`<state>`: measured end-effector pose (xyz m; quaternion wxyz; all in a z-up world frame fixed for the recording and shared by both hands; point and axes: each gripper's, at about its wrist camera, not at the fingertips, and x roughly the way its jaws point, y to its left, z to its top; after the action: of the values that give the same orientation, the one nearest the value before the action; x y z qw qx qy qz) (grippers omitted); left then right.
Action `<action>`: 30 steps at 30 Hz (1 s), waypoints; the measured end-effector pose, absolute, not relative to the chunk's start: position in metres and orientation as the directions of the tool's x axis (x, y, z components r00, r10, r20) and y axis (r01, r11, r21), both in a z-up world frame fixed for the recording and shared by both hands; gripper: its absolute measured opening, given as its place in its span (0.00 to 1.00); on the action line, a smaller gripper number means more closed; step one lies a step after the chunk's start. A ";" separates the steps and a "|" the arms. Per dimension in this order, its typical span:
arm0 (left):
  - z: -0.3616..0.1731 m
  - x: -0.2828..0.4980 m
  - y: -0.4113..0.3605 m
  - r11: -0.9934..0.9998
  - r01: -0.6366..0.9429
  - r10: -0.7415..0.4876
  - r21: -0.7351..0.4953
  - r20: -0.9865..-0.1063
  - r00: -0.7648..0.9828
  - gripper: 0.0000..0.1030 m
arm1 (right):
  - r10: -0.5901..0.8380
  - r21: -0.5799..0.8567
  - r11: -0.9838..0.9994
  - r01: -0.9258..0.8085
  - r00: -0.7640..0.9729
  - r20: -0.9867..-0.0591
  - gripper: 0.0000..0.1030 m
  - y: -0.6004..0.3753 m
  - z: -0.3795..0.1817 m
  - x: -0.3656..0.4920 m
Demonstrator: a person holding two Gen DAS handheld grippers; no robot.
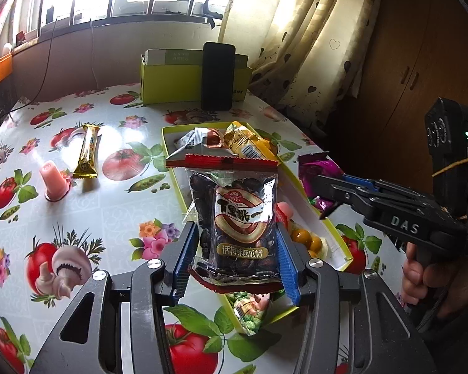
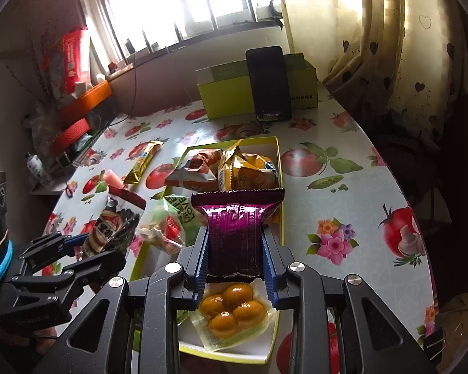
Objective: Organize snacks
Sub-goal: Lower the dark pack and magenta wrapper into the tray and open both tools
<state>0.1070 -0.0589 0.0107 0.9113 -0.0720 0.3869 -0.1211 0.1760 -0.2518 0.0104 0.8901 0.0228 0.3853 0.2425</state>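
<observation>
My left gripper (image 1: 235, 243) is shut on a clear packet of dark melon seeds (image 1: 238, 215) with red sealed ends, held just above the near left part of a white tray with a yellow-green rim (image 1: 171, 171). My right gripper (image 2: 235, 233) is shut on a shiny purple packet (image 2: 235, 221) over the same tray (image 2: 259, 139). Each gripper shows in the other's view: the right one (image 1: 327, 187) at the tray's right side, the left one (image 2: 78, 243) at its left side.
The tray holds an orange-brown packet (image 2: 202, 162), a yellow packet (image 2: 249, 171), a green packet (image 2: 174, 218) and a pack of orange balls (image 2: 234, 308). A gold bar (image 1: 85, 152) and a pink jelly cup (image 1: 54, 180) lie left of it. A green box (image 1: 171, 84) props a phone (image 1: 216, 76) at the back.
</observation>
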 end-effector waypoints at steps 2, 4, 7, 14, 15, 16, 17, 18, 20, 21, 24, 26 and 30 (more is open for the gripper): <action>0.009 0.108 -0.059 0.960 0.164 -0.277 -0.227 -0.689 0.669 0.48 | 0.446 0.229 0.883 -0.409 0.580 -0.682 0.27 -0.250 0.007 0.181; 0.008 0.109 -0.058 0.959 0.163 -0.279 -0.230 -0.690 0.668 0.48 | 0.444 0.230 0.884 -0.408 0.574 -0.688 0.27 -0.249 0.004 0.184; 0.006 0.111 -0.057 0.959 0.163 -0.282 -0.233 -0.691 0.666 0.48 | 0.443 0.234 0.884 -0.405 0.561 -0.699 0.27 -0.248 -0.003 0.188; 0.001 0.115 -0.060 0.955 0.174 -0.294 -0.240 -0.697 0.655 0.48 | 0.456 0.251 0.876 -0.411 0.540 -0.708 0.28 -0.245 -0.010 0.201; 0.001 0.116 -0.060 0.955 0.176 -0.295 -0.240 -0.697 0.654 0.48 | 0.460 0.256 0.875 -0.411 0.539 -0.705 0.29 -0.245 -0.010 0.202; 0.001 0.116 -0.061 0.954 0.178 -0.297 -0.240 -0.697 0.653 0.48 | 0.458 0.256 0.876 -0.408 0.544 -0.703 0.31 -0.245 -0.009 0.203; 0.001 0.116 -0.061 0.954 0.179 -0.297 -0.240 -0.696 0.653 0.48 | 0.460 0.258 0.876 -0.408 0.546 -0.700 0.31 -0.246 -0.008 0.203; 0.002 0.116 -0.061 0.954 0.179 -0.297 -0.239 -0.695 0.654 0.48 | 0.467 0.262 0.873 -0.412 0.547 -0.695 0.32 -0.247 -0.007 0.203; 0.002 0.116 -0.061 0.954 0.180 -0.298 -0.239 -0.694 0.655 0.48 | 0.473 0.258 0.869 -0.422 0.558 -0.682 0.33 -0.248 -0.002 0.200; 0.002 0.117 -0.062 0.954 0.182 -0.299 -0.239 -0.695 0.654 0.48 | 0.474 0.257 0.869 -0.423 0.563 -0.677 0.33 -0.249 0.000 0.198; 0.003 0.116 -0.065 0.953 0.190 -0.303 -0.237 -0.695 0.652 0.48 | 0.483 0.265 0.866 -0.424 0.572 -0.663 0.33 -0.253 0.005 0.193; 0.003 0.115 -0.066 0.952 0.198 -0.307 -0.235 -0.695 0.651 0.48 | 0.481 0.266 0.868 -0.419 0.577 -0.660 0.33 -0.257 0.007 0.189; 0.004 0.113 -0.074 0.947 0.225 -0.321 -0.229 -0.697 0.641 0.48 | 0.479 0.272 0.871 -0.410 0.580 -0.659 0.33 -0.263 0.009 0.183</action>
<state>0.1131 -0.0742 0.0039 0.9037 -0.0607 0.3959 -0.1511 0.1826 -0.2626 0.0092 0.8877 0.0448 0.3838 0.2502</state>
